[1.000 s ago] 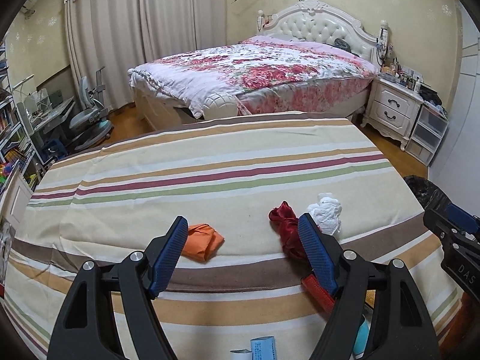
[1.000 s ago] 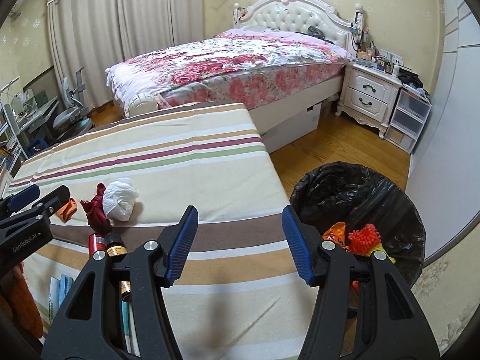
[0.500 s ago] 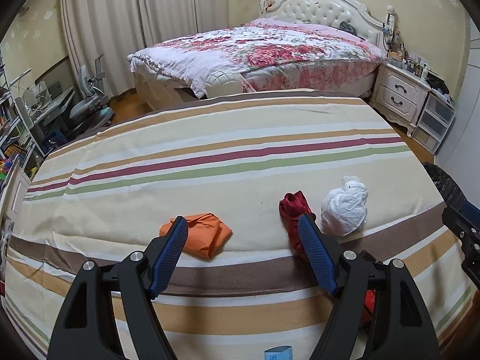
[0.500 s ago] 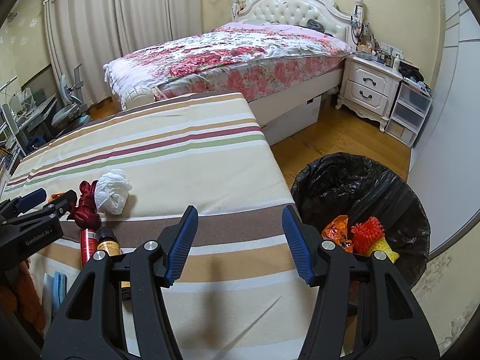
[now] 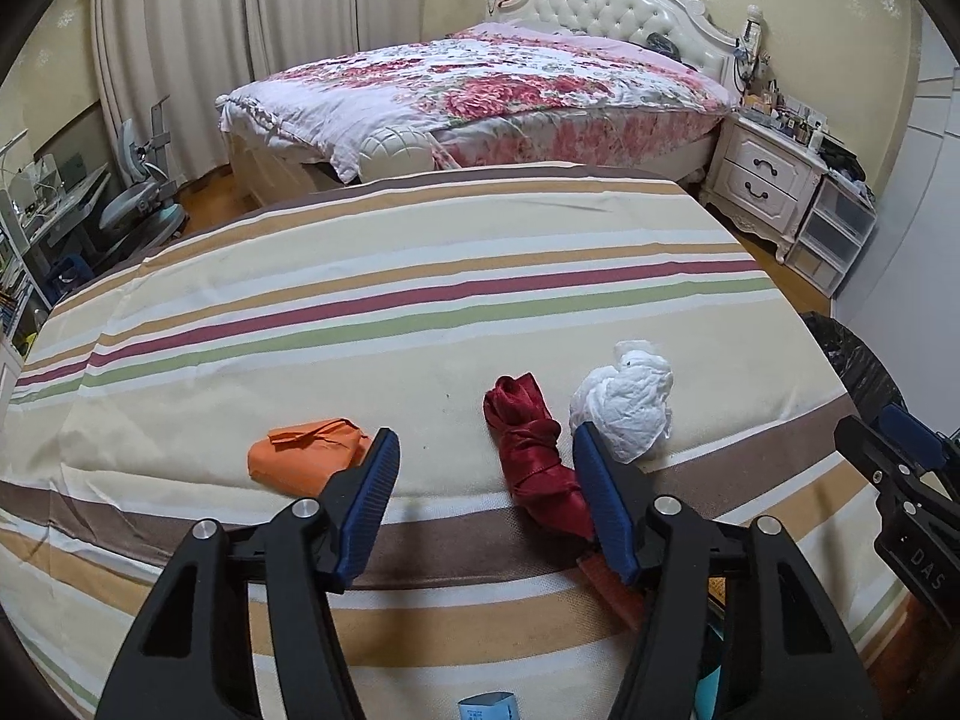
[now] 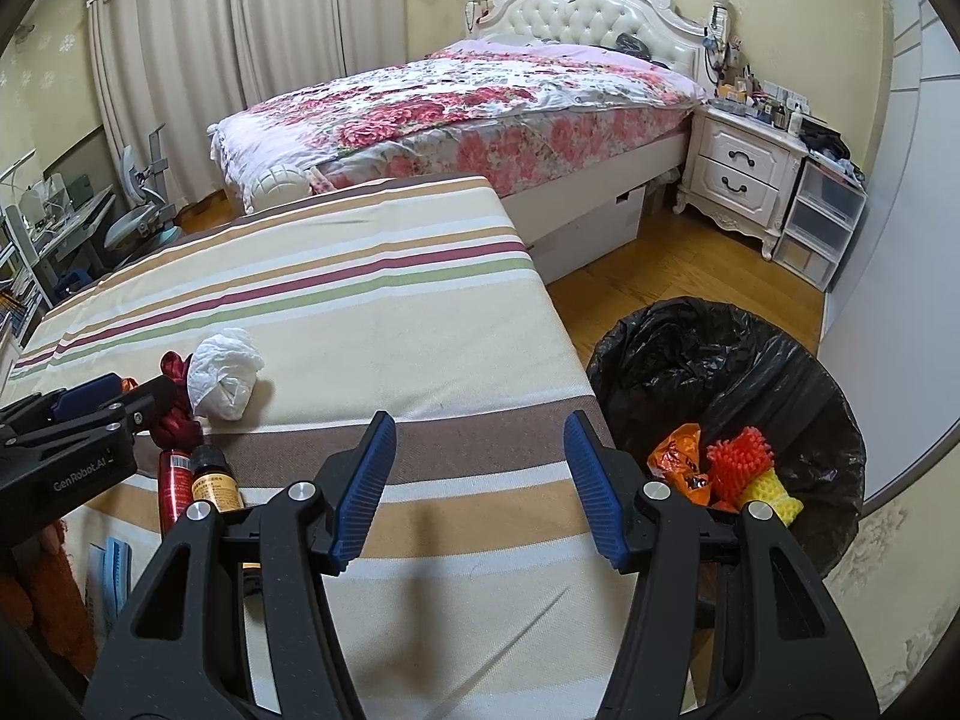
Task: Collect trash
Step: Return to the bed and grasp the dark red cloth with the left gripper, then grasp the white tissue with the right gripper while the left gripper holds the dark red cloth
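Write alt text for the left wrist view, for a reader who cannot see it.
The left gripper, its jaws closing with nothing between them, hangs over a striped tablecloth. Just beyond its fingertips lie an orange wad, a red bundle and a crumpled white bag. A floral bed stands behind.

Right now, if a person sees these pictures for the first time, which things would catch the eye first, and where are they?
Three bright pieces lie in a row on the striped cloth: an orange packet on the left, a dark red bundle in the middle, and a crumpled white bag touching it on the right. The left gripper hangs just before them, its jaws closing with nothing between them. Beside the table's right edge stands a black-lined trash bin holding orange, red and yellow scraps.
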The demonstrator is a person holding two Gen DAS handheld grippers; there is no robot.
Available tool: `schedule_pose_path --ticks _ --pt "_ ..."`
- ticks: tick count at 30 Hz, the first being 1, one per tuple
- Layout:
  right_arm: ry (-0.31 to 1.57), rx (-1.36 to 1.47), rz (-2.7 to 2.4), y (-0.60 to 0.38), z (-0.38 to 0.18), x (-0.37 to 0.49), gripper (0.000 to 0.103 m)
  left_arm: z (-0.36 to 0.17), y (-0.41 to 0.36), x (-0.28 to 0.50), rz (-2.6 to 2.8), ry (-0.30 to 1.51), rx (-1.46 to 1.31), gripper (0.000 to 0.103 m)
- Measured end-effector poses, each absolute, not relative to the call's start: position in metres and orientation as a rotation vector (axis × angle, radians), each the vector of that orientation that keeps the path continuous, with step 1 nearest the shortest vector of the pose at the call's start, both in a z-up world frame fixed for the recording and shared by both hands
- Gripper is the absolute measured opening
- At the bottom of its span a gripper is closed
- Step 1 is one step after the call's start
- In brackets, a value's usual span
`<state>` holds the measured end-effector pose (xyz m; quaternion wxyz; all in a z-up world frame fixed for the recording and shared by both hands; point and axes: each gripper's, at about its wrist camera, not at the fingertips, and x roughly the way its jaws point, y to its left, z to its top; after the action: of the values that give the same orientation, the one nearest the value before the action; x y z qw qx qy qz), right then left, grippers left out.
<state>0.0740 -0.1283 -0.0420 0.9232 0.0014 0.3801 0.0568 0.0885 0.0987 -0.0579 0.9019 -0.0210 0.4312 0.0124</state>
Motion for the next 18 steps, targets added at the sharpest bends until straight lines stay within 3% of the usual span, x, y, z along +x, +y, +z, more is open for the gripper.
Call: schedule_pose_path --ticks 6,18 --pt "0.779 0.003 0.121 -0.128 -0.043 0.073 0.057 -0.066 0.102 0.091 -0.038 0.939 -0.098 0.025" --pt "0.769 -0.038 0.171 -0.103 -0.035 0.071 0.057 -0.042 0.113 0.076 -0.037 0.864 -0.1 0.023"
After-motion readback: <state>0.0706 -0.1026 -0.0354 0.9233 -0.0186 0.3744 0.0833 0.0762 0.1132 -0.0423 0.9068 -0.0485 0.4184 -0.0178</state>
